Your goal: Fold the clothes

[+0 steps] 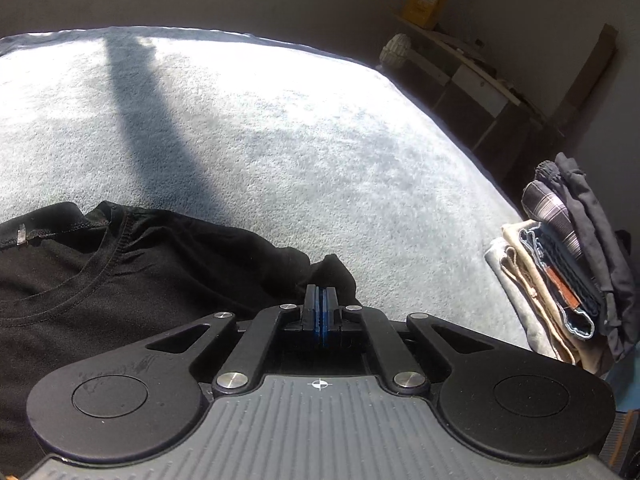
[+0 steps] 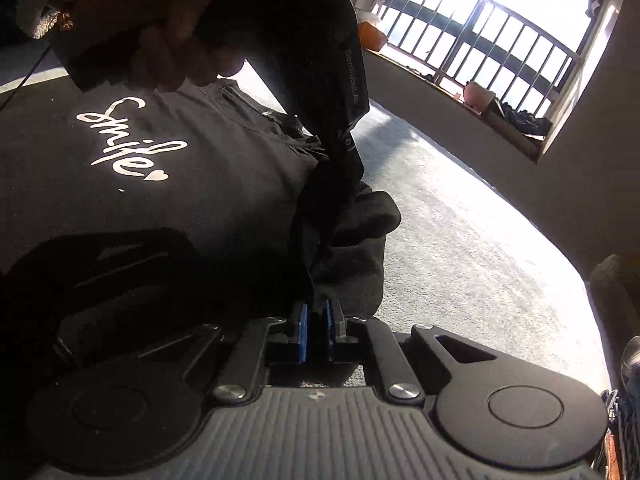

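Low centre of the left wrist view: left gripper (image 1: 321, 300), jaws pressed together on a bunched black sleeve. Low centre of the right wrist view: right gripper (image 2: 316, 316), jaws nearly together, pinching dark fabric of the same black T-shirt (image 2: 168, 176). Just beyond, shirt spread face up on the grey bed (image 1: 280, 128), white "Smile" print (image 2: 128, 140) at left of the right view, neckline at lower left of the left view. Far right of the left view: stack of folded clothes (image 1: 560, 272) at the bed's edge. Farther off, upper right of the right view: barred window (image 2: 480, 32). Judged early for this shirt: sleeve gripped, fold not yet laid; several garments already done.
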`<move>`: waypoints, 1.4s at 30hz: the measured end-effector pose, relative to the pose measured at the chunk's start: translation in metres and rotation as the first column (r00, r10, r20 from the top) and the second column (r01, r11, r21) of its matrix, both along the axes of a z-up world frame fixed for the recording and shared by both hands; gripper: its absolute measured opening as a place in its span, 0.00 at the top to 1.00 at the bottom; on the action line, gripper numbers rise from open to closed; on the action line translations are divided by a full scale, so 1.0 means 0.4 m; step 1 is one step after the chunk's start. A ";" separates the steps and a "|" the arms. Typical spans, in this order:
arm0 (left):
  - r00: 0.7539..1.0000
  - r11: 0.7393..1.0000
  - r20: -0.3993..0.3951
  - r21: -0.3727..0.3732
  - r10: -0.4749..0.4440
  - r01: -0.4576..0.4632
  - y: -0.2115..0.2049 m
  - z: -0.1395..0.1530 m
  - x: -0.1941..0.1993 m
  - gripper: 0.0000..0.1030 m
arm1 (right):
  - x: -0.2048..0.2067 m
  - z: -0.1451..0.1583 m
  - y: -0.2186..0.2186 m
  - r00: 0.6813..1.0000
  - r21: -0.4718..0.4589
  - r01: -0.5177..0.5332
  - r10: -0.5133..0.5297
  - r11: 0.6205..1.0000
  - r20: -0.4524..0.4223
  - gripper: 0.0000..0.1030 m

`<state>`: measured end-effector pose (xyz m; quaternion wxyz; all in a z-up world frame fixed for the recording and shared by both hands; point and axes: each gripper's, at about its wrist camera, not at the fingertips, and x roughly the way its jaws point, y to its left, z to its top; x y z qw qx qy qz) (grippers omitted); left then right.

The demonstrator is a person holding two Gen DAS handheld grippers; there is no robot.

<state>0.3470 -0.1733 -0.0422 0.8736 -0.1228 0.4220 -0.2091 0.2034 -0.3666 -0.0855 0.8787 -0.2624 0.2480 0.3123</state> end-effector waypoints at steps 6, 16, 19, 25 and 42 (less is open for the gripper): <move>0.997 0.999 0.070 -0.053 0.013 -0.009 -0.123 0.055 0.092 1.00 | 0.073 0.005 -0.148 0.920 0.383 0.368 -0.271 0.847 -0.285 0.93; 0.985 0.995 0.168 0.087 0.039 -0.054 -0.271 0.015 0.148 0.82 | 0.102 -0.161 -0.396 0.668 0.635 0.744 -0.200 0.210 -0.717 0.94; 0.983 0.988 0.181 0.157 -0.024 -0.005 -0.222 0.025 0.101 0.73 | 0.115 -0.145 -0.387 0.680 0.632 0.732 -0.220 0.253 -0.699 0.94; 0.942 0.896 0.182 0.402 -0.282 0.190 -0.143 0.015 -0.069 0.67 | 0.165 -0.067 -0.341 0.691 0.503 0.721 -0.435 0.477 -0.577 0.88; 0.969 0.965 0.219 0.257 -0.113 0.055 -0.043 -0.171 -0.199 0.64 | 0.344 0.048 -0.212 0.705 0.352 0.701 -0.529 0.620 -0.473 0.55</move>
